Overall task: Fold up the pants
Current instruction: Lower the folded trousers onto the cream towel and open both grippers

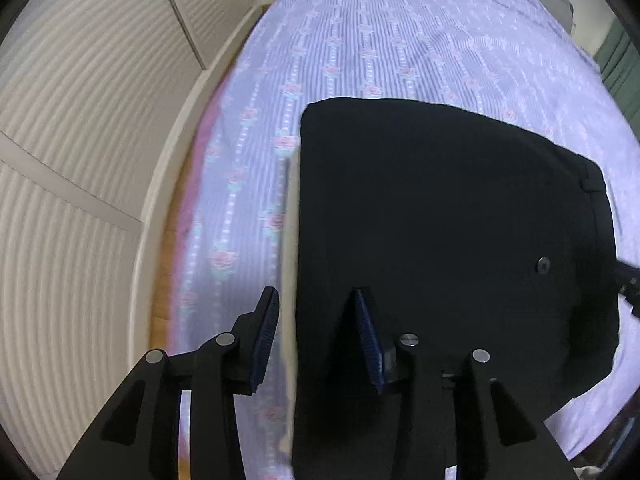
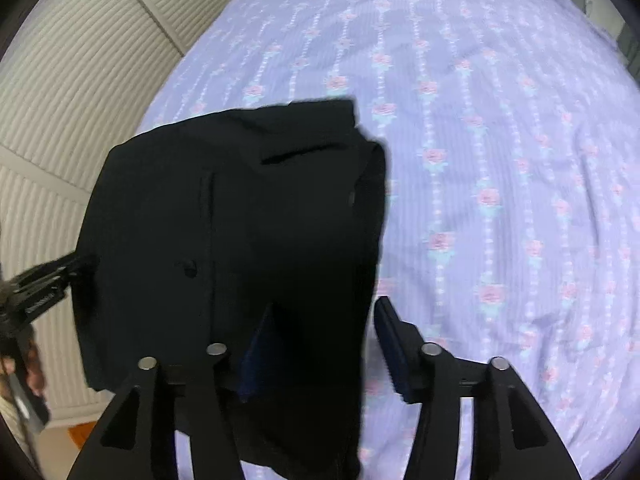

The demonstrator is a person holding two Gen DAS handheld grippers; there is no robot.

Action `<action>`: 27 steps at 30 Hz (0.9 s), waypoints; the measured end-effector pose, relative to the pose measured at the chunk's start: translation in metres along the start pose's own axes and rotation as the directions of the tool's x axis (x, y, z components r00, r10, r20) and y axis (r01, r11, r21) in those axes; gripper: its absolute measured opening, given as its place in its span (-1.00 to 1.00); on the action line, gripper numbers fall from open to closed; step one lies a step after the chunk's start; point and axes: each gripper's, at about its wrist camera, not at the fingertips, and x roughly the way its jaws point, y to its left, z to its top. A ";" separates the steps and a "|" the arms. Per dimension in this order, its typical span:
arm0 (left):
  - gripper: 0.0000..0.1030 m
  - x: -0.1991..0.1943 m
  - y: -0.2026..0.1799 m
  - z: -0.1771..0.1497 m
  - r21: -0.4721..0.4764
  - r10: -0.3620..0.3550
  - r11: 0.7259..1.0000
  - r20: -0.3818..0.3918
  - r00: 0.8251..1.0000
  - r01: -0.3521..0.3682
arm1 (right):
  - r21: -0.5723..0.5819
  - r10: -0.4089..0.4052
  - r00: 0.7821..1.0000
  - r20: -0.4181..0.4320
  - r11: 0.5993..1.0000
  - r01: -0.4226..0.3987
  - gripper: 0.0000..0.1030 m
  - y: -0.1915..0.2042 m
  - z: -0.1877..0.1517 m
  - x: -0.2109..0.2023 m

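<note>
The left gripper (image 1: 316, 292) is seen with its jaws parted; the left edge of the black pants (image 1: 440, 220) runs between the blue pads, which are not pressed on the cloth. No grip is shown. The right gripper (image 2: 324, 312) is likewise spread, and the right edge of the pants (image 2: 240, 220) hangs down between its fingers without being pinched. Both grippers are pointed steeply down at the pants.

The pants are laid folded into a compact dark block on the lilac flowered bedsheet (image 1: 400, 40), a button (image 1: 543, 266) and a belt loop being visible near their right side in the left wrist view. Left of the pants, past the sheet's edge, a strip of wooden floor (image 1: 164, 292) and white louvred doors (image 1: 80, 100) are seen. Beyond the pants the sheet is spread wide.
</note>
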 end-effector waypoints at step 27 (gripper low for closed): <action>0.80 -0.280 -0.191 -0.132 0.007 -0.019 1.000 0.479 0.878 0.018 | 0.015 -0.031 0.900 0.435 1.000 0.028 0.61 -0.128 -0.138 -0.257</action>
